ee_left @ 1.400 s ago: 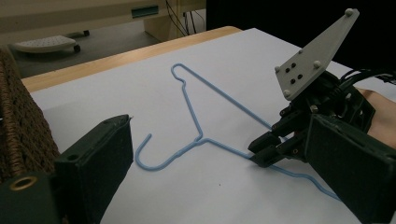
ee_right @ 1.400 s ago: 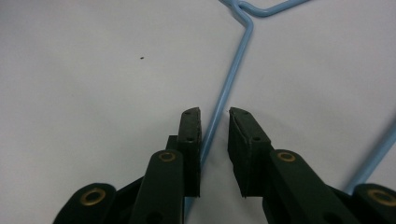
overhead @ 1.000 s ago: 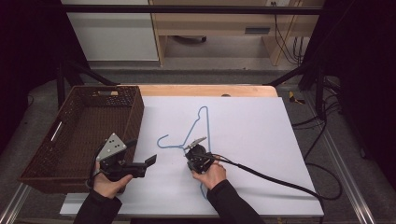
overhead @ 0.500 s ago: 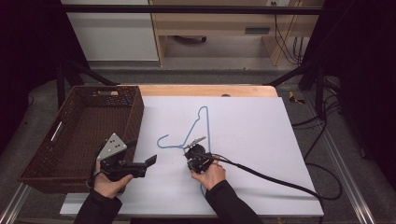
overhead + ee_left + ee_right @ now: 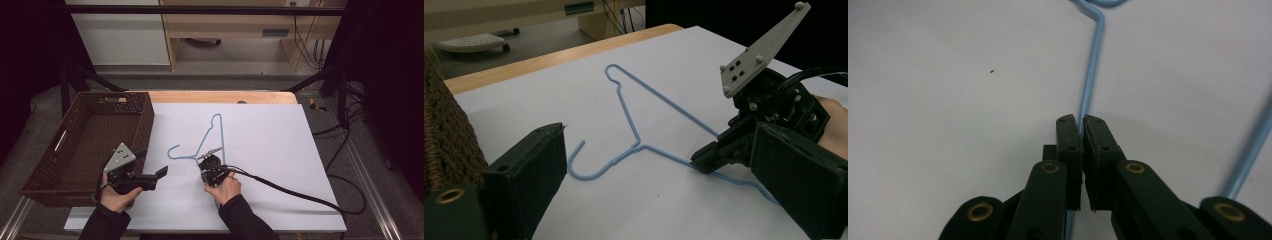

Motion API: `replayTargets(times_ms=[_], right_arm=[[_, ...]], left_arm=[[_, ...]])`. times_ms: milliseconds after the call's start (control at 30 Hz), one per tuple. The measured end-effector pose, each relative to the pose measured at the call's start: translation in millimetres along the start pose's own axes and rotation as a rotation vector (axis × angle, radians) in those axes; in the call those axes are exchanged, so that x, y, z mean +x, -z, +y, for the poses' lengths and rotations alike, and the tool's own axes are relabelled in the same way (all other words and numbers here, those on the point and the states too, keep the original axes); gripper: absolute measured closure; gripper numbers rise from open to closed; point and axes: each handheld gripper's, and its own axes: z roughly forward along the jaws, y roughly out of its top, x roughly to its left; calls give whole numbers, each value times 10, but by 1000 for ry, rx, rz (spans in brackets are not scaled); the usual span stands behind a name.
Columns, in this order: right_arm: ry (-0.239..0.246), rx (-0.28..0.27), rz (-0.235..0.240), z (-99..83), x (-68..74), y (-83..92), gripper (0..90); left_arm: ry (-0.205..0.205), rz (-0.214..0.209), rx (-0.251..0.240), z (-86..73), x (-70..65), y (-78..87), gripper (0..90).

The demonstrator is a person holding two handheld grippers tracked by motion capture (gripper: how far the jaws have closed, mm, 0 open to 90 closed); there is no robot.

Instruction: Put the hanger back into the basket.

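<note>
Grip is made: my right gripper (image 5: 1080, 125) is clamping the blue wire hanger (image 5: 212, 136) between its closed jaws, the wire lying flat on the white sheet (image 5: 280, 150). Lifting is left. My left gripper (image 5: 161, 173) is waiting just beside, jaws apart, near the wicker basket (image 5: 87, 145).

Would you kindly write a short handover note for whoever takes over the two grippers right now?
Right gripper: shut on the blue wire hanger, pinching one wire arm just past the neck, down at the white sheet.
Left gripper: open, holding nothing, near the basket, jaws pointing towards the hanger's hook.
Hanger: lies flat on the sheet, hook towards the basket, not lifted.
Basket: at the table's left edge, nothing visible inside.
Done: hanger gripped.
Left: probably lift the hanger and move it, perhaps to the basket; the left gripper could take the hook end.
</note>
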Motion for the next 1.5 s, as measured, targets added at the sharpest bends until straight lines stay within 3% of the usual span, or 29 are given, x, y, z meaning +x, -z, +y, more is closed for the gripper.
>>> replayTargets(times_ms=[733, 900, 1000, 1200, 1367, 1500], right_arm=[[-42, -97, 113, 77, -208, 392, 879], [-39, -115, 130, 72, -262, 445, 879], [-46, -100, 128, 64, -264, 464, 879], [-19, -87, 118, 28, -250, 383, 879], [-12, -36, 96, -76, -196, 199, 878], [21, -11, 77, -129, -167, 101, 877]], left_arm=[[17, 8, -14, -10, -53, 6, 71], [37, 9, 17, -88, -95, -63, 70], [38, 1, 46, -153, -137, -128, 70], [29, -11, 70, -196, -179, -203, 69], [28, -8, 43, -156, -152, -139, 70], [24, -3, 19, -111, -123, -74, 70]])
